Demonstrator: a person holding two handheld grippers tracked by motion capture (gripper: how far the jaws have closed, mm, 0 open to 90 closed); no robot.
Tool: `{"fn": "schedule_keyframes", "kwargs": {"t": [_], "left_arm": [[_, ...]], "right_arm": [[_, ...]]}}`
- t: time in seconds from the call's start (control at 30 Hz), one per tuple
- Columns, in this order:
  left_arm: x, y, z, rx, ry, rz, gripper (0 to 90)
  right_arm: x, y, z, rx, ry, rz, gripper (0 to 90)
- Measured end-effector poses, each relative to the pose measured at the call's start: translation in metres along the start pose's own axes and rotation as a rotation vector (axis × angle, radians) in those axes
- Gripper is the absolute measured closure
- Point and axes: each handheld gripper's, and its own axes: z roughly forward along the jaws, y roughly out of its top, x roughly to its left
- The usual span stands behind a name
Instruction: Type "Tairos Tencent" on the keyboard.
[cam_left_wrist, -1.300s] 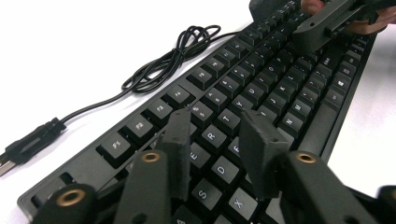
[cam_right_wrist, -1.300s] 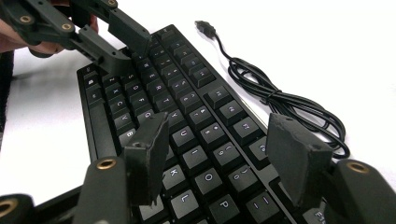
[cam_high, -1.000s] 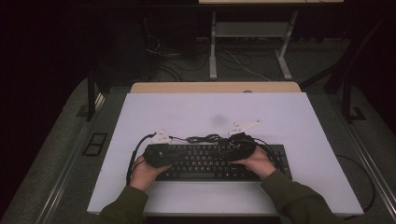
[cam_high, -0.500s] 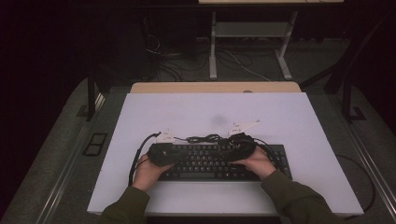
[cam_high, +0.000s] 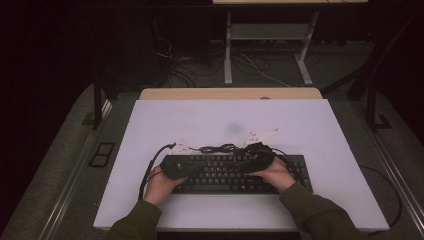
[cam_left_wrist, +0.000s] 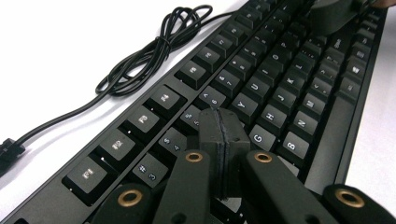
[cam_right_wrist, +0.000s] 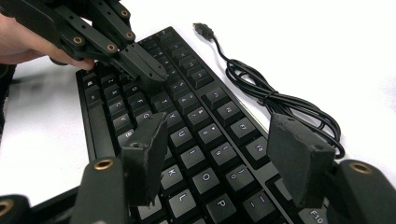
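A black keyboard (cam_high: 235, 172) lies near the front of the white table (cam_high: 225, 120). Its black cable (cam_high: 220, 148) is coiled just behind it. My left gripper (cam_high: 187, 164) hovers over the keyboard's left half. In the left gripper view it (cam_left_wrist: 223, 135) is shut, pads pressed together with nothing between them, low over the T and G keys (cam_left_wrist: 261, 137). My right gripper (cam_high: 252, 159) is above the right half. In the right gripper view it (cam_right_wrist: 222, 149) stands open over the letter keys (cam_right_wrist: 205, 179), and the left gripper (cam_right_wrist: 144, 70) points in from the upper left.
The coiled cable (cam_right_wrist: 280, 102) ends in a loose USB plug (cam_right_wrist: 203, 29) on the table behind the keyboard. A wooden desk edge (cam_high: 230, 93) runs along the table's far side. Beyond it are metal legs (cam_high: 228, 55) and floor cables.
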Motion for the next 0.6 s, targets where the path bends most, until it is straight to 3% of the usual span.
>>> {"fn": "schedule_keyframes", "kwargs": {"t": [0.3, 0.6], "left_arm": [[-0.0002, 0.0000, 0.0031, 0.014, -0.008, -0.001, 89.0], [-0.0006, 0.0004, 0.0001, -0.011, -0.001, -0.007, 88.9]], "right_arm": [[0.0003, -0.0005, -0.0009, 0.000, -0.001, 0.005, 37.9], [0.0006, -0.0001, -0.0025, -0.009, -0.006, 0.001, 37.9]]}}
